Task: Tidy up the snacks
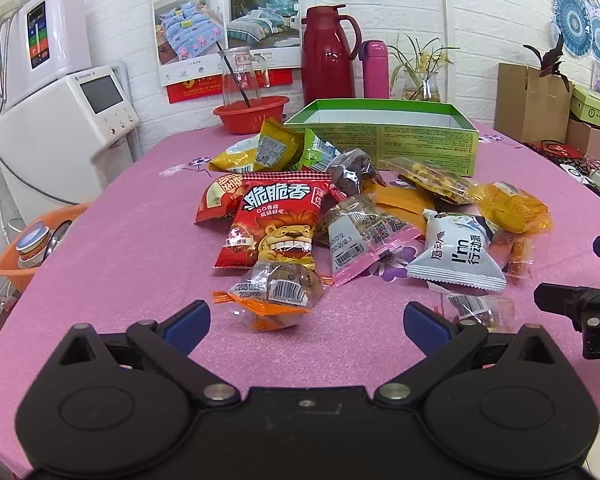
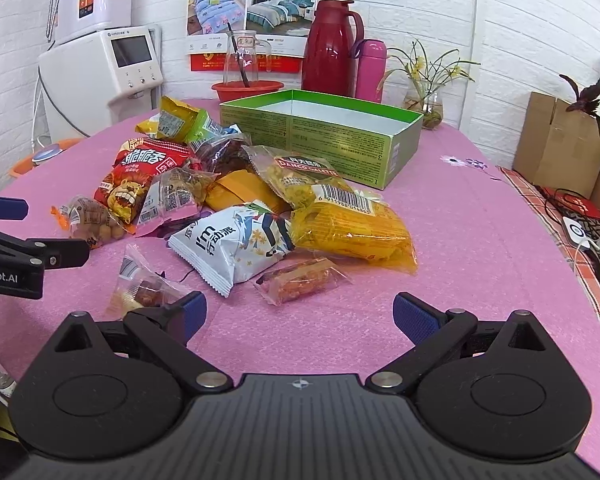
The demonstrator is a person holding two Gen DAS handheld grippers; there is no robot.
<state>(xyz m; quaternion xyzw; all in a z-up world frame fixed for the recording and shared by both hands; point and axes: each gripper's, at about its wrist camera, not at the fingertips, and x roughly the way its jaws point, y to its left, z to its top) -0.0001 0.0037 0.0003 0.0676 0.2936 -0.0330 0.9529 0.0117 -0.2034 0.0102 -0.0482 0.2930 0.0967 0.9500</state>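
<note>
Several snack packets lie in a heap on the pink table. An open green box (image 1: 384, 136) (image 2: 320, 132) stands empty behind them. My left gripper (image 1: 306, 320) is open, just short of a clear packet with orange ends (image 1: 274, 294) (image 2: 90, 222). A red lion bag (image 1: 276, 220) (image 2: 140, 178) and a white and grey bag (image 1: 458, 250) (image 2: 236, 242) lie further in. My right gripper (image 2: 298, 312) is open over bare cloth, near a small orange-filled packet (image 2: 300, 280) and a small clear packet (image 2: 140, 288) by its left finger.
A red thermos (image 1: 328, 54) (image 2: 330, 48), a pink bottle (image 1: 375, 70) (image 2: 370, 66), a glass jar in a red bowl (image 1: 252, 112) and a plant vase (image 2: 428, 104) stand at the back. Cardboard boxes (image 2: 556, 144) and cables sit at the right. An orange basin (image 1: 24, 248) sits left, below the table.
</note>
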